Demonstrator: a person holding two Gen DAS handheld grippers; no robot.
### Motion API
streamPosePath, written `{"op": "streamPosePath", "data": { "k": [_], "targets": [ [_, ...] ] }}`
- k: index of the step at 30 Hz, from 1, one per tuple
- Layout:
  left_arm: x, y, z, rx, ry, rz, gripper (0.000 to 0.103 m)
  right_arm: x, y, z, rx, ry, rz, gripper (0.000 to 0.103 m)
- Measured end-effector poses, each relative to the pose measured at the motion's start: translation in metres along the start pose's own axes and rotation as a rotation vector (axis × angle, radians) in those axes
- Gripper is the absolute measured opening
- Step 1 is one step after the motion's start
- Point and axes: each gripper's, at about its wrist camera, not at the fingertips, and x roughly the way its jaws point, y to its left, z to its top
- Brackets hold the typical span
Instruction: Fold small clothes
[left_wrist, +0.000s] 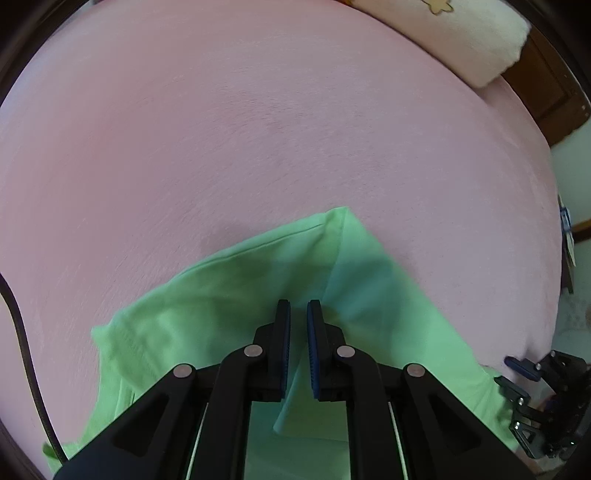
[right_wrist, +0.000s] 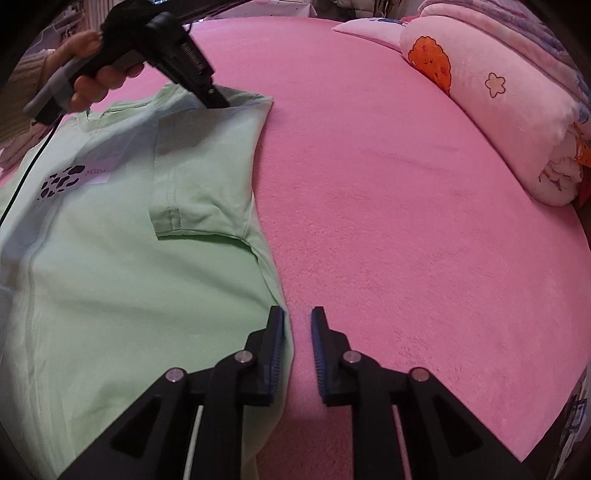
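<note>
One garment: green T-shirt (right_wrist: 110, 295) lies flat on pink bedspread (right_wrist: 406, 221), near left, sleeve (right_wrist: 199, 177) folded in.
Left gripper (left_wrist: 298, 314): nearly closed, pinching shoulder fabric.
Right gripper (right_wrist: 297, 321): released, straddling side hem.
Advice: clamp hem, lift both together.

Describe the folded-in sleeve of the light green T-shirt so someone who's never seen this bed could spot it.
Start at the pink fleece bed cover; the light green T-shirt lies flat on its left part. The short sleeve is folded inward over the chest, by the shirt's right edge. Its stitched cuff hem sets it apart from the spotted black chest print.
</note>
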Motion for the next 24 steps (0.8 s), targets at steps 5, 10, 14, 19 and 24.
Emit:
{"op": "streamPosePath", "data": {
  "k": [5, 10, 14, 19, 24],
  "targets": [
    [-0.035, -0.031, -0.018, -0.008, -0.118, 0.017, 0.008, -0.022, -0.014, 0.008, 0.081, -0.029, 0.069, 0.017],
    [-0.066, -0.053, -0.049, -0.036, -0.174, 0.025, 0.012, -0.034, -0.028, 0.024, 0.17, -0.057, 0.144, 0.017],
    [-0.097, -0.065, -0.083, -0.063, -0.225, 0.063, 0.015, -0.049, -0.027, 0.036, 0.158, -0.091, 0.128, 0.017],
    [-0.15, -0.082, -0.14, -0.145, -0.348, 0.115, 0.062, -0.087, -0.002, 0.036, 0.084, -0.144, 0.126, 0.017],
    [-0.187, -0.1, -0.189, -0.244, -0.445, 0.195, 0.069, -0.111, 0.013, 0.023, 0.079, -0.167, 0.178, 0.017]
  ]
}}
